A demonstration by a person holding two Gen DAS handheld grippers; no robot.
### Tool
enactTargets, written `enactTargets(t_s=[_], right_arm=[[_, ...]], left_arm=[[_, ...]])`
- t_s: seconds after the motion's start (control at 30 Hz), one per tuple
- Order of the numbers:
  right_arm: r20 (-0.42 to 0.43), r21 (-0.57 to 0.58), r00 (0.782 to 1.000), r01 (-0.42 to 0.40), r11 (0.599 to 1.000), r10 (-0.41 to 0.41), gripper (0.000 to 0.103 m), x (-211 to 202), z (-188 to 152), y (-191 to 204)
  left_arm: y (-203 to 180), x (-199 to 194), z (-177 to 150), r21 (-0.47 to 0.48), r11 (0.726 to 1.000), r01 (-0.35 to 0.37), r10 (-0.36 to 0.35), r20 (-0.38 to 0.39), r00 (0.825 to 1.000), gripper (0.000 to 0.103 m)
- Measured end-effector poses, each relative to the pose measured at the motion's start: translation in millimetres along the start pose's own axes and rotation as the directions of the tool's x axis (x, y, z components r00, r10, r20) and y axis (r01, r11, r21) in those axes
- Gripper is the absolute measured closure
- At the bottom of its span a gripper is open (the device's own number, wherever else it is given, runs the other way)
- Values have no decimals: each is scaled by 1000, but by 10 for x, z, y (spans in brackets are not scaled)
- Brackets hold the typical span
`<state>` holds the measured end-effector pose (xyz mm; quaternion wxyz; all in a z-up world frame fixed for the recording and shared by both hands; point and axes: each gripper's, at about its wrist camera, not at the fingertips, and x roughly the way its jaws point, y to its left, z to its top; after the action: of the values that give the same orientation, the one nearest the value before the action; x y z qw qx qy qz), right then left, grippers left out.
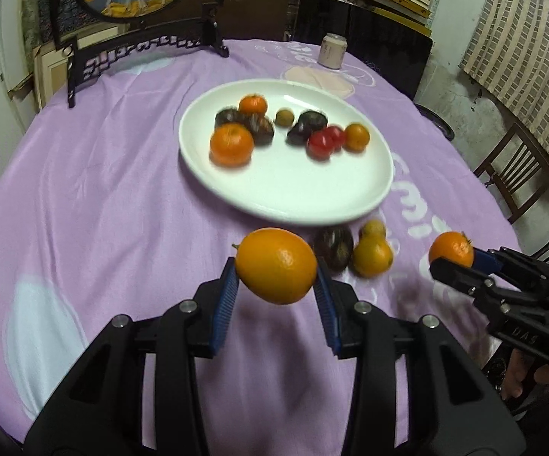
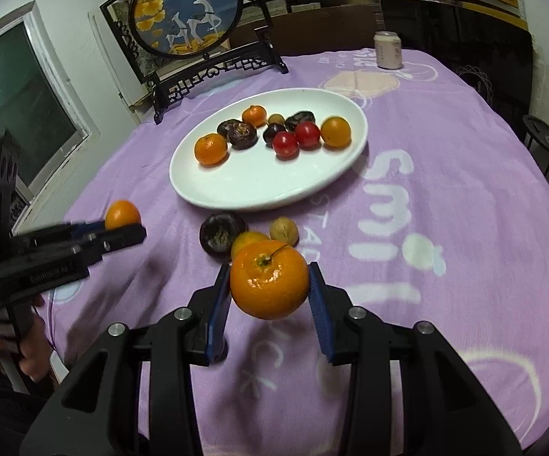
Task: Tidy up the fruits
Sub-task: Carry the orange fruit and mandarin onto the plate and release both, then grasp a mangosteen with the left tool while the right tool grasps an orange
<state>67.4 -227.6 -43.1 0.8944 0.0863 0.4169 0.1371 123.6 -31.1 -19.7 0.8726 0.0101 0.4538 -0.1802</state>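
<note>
Both grippers are up off the round table with its lilac printed cloth (image 2: 464,152), each carrying a fruit. The left gripper (image 1: 276,288) has its blue ribbed pads pinching a smooth, oval yellow-orange citrus (image 1: 276,265) clear above the cloth, on the near side of the plate. The right gripper (image 2: 270,288) has its jaws pressed against a round orange tangerine with a short stem (image 2: 269,279), also in the air, its shadow falling on the cloth below.

Ahead of both sits the large white oval plate (image 2: 259,186), already holding a spread of fruit: two small tangerines, several dark brown wrinkled fruits, a small yellowish one, two red cherry tomatoes (image 2: 296,137) touching each other and a smooth orange fruit at the right end. The near half of the plate is bare.

Between the grippers and the plate's near rim, three fruits lie together on the cloth: a dark purple-brown round fruit (image 2: 222,233), a smooth orange-yellow fruit (image 1: 372,256) just beside it, and a small tan fruit (image 2: 283,231) behind that one. From the right wrist view the held tangerine covers part of this cluster, which lies directly between it and the plate.

Farther back stand a black carved wooden stand holding a round painted screen with white deer (image 2: 187,15), and a pale drink can (image 2: 388,50) near the far edge. A wooden chair (image 1: 517,174) stands off to the right of the table.
</note>
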Motion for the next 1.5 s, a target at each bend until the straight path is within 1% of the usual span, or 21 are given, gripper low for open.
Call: enactTargets(t_s=[0.03,0.1,0.17,0.27,0.37,0.47,0.57,0.77,0.8,0.83,0.87,0.9,0.97,1.03,1.07,1.1,1.13,1.2,1.3,1.4,1.5], right_arm=[[2,-17,1000,1,1000,-1,63,21,85,11],[22,-62,999,25,998,-24,63,106,347,24],[45,-89,998,57,994,-53,63,231,607,-2],[74,-106,994,91,990,-83,63,603,1096,-153],[44,-105,994,102,989,-98,63,942,1334,-303],[-14,-95,995,98,991,-99,63,1216,1430,-406],[-20,-110,992,122,986,-125,63,1292,1433,-435],[-21,-112,993,112,987,-115,63,1325,1457,-453],[-21,-118,991,129,985,-132,55,1314,1459,-439],[-11,-121,989,145,982,-147,42,1288,1458,-422],[15,-126,987,162,979,-161,41,1240,1460,-404],[48,-139,984,179,974,-173,40,1142,1452,-366],[65,-151,982,185,971,-177,34,1010,1438,-325],[91,-153,982,180,972,-168,25,805,1371,-271],[102,-154,982,176,972,-162,22,705,1323,-237],[115,-157,981,174,972,-157,13,572,1240,-186],[134,-159,979,175,972,-154,8,426,1131,-127],[159,-160,976,171,972,-146,6,215,935,-32],[181,-133,974,163,978,-138,3,-84,549,105],[181,-101,975,147,984,-127,3,-256,284,163],[179,-82,976,137,987,-121,3,-368,174,208]], left_arm=[[9,19,98,2,1000,1,-1,-4,1000,63],[7,91,364,21,999,-43,43,1,999,63],[9,234,710,27,998,-60,60,-2,998,63],[-14,543,1176,27,996,-89,90,-24,996,62],[-18,891,1494,15,995,-98,98,-44,994,62],[-23,1193,1620,14,996,-86,87,-85,993,62],[-39,1382,1652,17,996,-84,86,-113,990,62],[-58,1546,1694,24,995,-92,94,-127,987,61],[-60,1554,1707,27,995,-99,102,-125,987,60],[-55,1532,1715,24,994,-105,107,-115,988,53],[-46,1494,1724,21,994,-109,111,-103,989,32],[-42,1436,1731,16,993,-117,117,-82,990,22],[-38,1251,1725,17,993,-119,119,-36,992,21],[-30,1023,1668,11,995,-95,95,-15,995,17],[-29,917,1620,4,996,-84,84,0,996,12],[-26,799,1556,-3,997,-76,76,17,997,9],[-25,645,1449,-9,997,-71,71,41,997,8],[-36,362,1185,-13,997,-74,75,83,994,5],[-54,61,734,-23,995,-94,96,116,989,3],[-72,-105,282,-31,995,-93,96,116,989,3],[-50,-160,-4,-36,993,-108,112,101,989,3]])
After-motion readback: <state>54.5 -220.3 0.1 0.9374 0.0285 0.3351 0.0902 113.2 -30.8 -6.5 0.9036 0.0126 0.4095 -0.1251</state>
